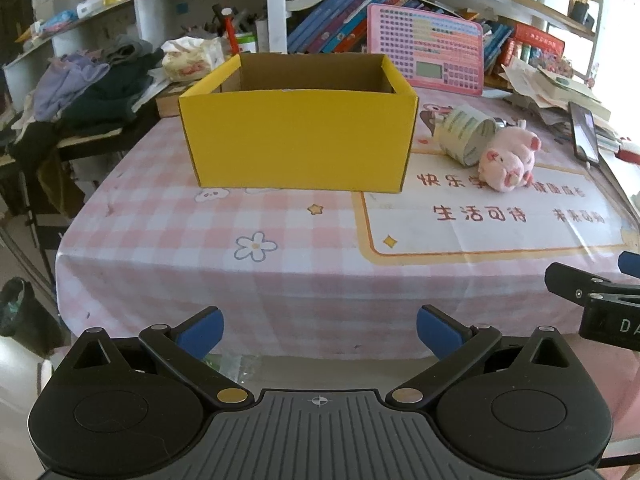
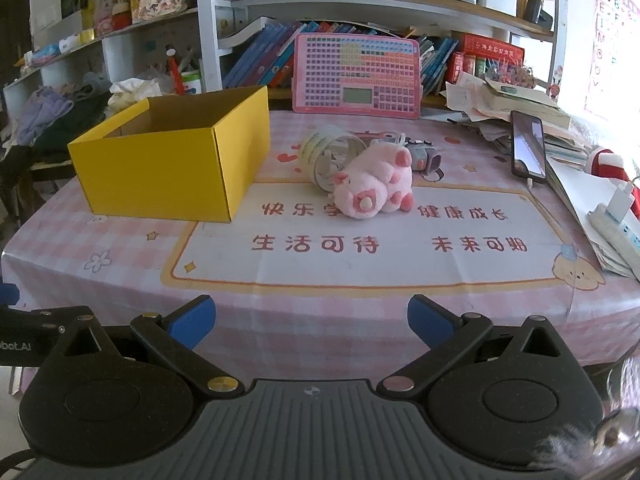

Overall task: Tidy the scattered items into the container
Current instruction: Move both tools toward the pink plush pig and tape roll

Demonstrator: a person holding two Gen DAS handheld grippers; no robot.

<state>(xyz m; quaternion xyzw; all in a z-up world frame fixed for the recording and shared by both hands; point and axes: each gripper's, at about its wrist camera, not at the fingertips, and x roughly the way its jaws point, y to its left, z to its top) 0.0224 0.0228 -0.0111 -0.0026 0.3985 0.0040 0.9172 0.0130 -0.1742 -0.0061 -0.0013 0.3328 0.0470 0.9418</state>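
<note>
A yellow cardboard box point(image 1: 296, 136) point(image 2: 168, 168) stands open-topped on the pink checked tablecloth point(image 1: 192, 248) point(image 2: 320, 320), and what I see of its inside is bare. To its right lie a pink plush pig point(image 1: 510, 158) point(image 2: 374, 184), a clear round tub on its side point(image 1: 466, 134) point(image 2: 326, 152) and a small grey watch-like gadget point(image 2: 424, 158). My left gripper point(image 1: 320, 332) hangs open at the table's near edge, facing the box. My right gripper point(image 2: 312, 320) is open too, near the front edge, well short of the pig. Nothing sits between either pair of fingers.
A pink keyboard toy point(image 2: 356, 76) leans against shelves of books at the back. A phone point(image 2: 528, 146) on a charger cable, stacked papers point(image 2: 516, 100) and a power strip point(image 2: 616, 224) crowd the right side. Clothes point(image 1: 92, 84) pile up left of the table.
</note>
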